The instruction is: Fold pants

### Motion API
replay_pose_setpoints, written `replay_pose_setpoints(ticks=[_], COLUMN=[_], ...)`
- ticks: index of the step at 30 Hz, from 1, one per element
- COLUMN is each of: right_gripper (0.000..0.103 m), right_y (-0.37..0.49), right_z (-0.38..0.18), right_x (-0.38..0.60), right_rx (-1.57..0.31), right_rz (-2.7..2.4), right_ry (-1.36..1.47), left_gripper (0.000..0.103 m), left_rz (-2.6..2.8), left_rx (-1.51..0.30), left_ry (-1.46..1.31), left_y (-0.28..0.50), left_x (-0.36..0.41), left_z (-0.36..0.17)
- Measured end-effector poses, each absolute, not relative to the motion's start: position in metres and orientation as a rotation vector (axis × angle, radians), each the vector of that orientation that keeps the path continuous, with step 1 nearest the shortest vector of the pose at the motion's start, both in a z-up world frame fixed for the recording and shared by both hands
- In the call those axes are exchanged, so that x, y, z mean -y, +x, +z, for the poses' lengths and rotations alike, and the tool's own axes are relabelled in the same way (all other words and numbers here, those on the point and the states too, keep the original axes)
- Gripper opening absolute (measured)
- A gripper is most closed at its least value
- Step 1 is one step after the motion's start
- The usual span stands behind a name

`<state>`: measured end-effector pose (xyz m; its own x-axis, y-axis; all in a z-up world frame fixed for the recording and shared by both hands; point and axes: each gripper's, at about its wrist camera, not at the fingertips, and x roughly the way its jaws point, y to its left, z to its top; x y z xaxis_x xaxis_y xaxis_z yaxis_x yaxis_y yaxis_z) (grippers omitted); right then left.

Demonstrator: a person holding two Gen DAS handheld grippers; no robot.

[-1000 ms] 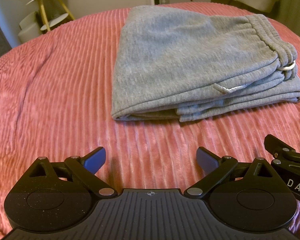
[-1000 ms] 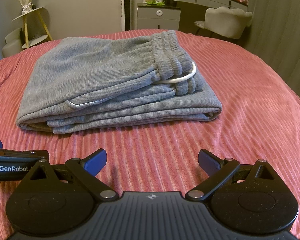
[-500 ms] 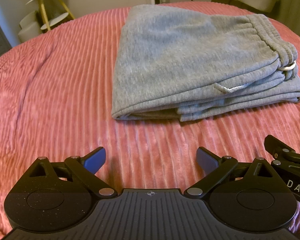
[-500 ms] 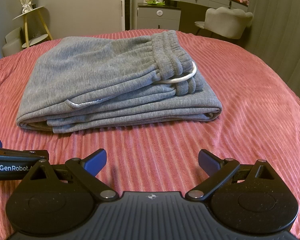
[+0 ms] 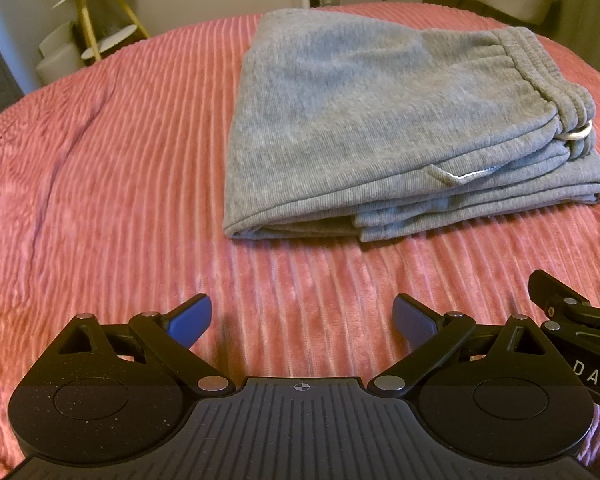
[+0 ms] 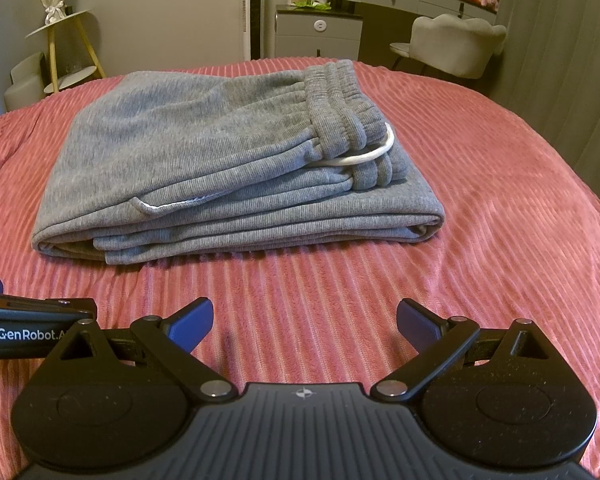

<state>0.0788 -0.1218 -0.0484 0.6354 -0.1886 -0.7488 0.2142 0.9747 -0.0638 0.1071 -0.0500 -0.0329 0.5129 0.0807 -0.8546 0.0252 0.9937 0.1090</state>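
Grey sweatpants (image 5: 380, 120) (image 6: 220, 160) lie folded in a flat stack on the pink ribbed bedspread (image 5: 100, 200) (image 6: 500, 220), waistband and white drawstring (image 6: 364, 156) on the right end. My left gripper (image 5: 302, 320) is open, hovering over bare bedspread short of the stack's near edge. The right gripper (image 6: 304, 320) is open too, nothing between its blue pads, and stays apart from the pants. Each gripper's side shows at the edge of the other's view.
A gold-legged side table (image 6: 66, 52) with a bouquet stands at the back left. A grey dresser (image 6: 320, 32), a vanity and a pale chair (image 6: 456, 44) stand behind the bed. Bare bedspread surrounds the pants on all sides.
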Motion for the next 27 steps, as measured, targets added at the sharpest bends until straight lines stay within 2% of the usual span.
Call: replay_pose_setpoints(ticks=[27], right_gripper=[0.098], right_y=[0.0777], right_z=[-0.0479], right_x=[0.1237], right_rx=[-0.845], right_rz=[-0.223], right_ry=[0.019], left_gripper=[0.100], left_rz=[0.036], left_rx=[-1.034], left_ry=[0.131], left_y=[0.1055], left_x=[0.0511], left_z=[-0.0335])
